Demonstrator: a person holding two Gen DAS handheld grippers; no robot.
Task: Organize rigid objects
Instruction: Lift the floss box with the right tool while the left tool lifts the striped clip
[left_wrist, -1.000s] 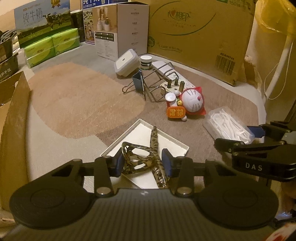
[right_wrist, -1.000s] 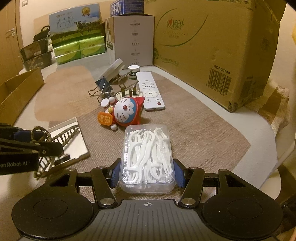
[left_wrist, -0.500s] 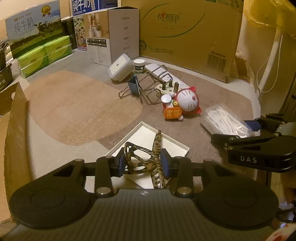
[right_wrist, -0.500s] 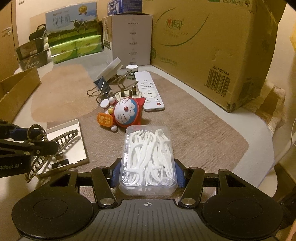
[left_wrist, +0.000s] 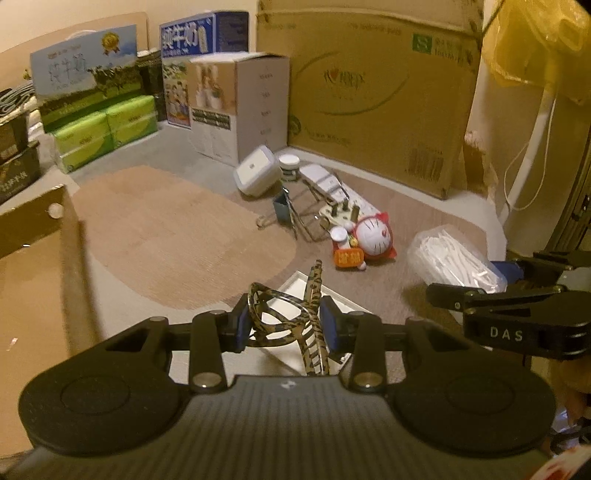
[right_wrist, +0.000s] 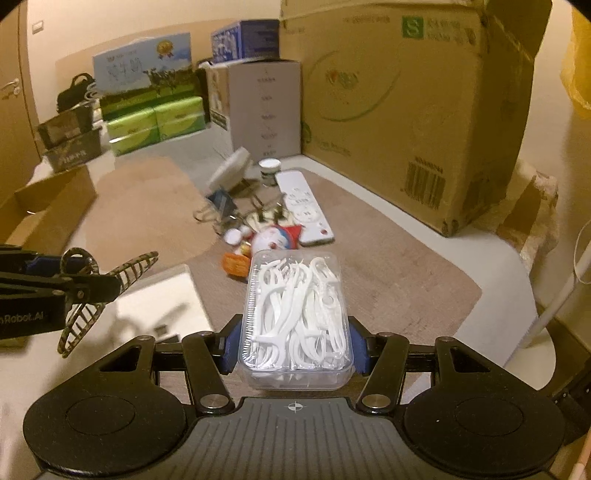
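- A leopard-patterned hair claw (left_wrist: 291, 325) is being pinched between the pads of the left gripper (left_wrist: 284, 325), which are drawn in narrow against its curved, toothed plastic; it is being held clear above the white tray (left_wrist: 354, 308).
- A clear plastic box of dental floss picks (right_wrist: 295, 321) is being clamped between the blue pads of the right gripper (right_wrist: 295, 350), set moderately apart around its smooth rounded walls, above the woven brown mat (right_wrist: 388, 269).
- By the look of it, the task is only being started: two items are being carried, and neither is seen placed anywhere.
- Several things are being left on the mat: a glossy round cat figure (left_wrist: 373, 240), a flat white remote (right_wrist: 304, 206), wire binder clips (left_wrist: 295, 218), a small white jar (left_wrist: 289, 166) and a rounded white case (left_wrist: 256, 175).
- An open cardboard box (right_wrist: 48, 210) is seen at the left, possibly the destination.
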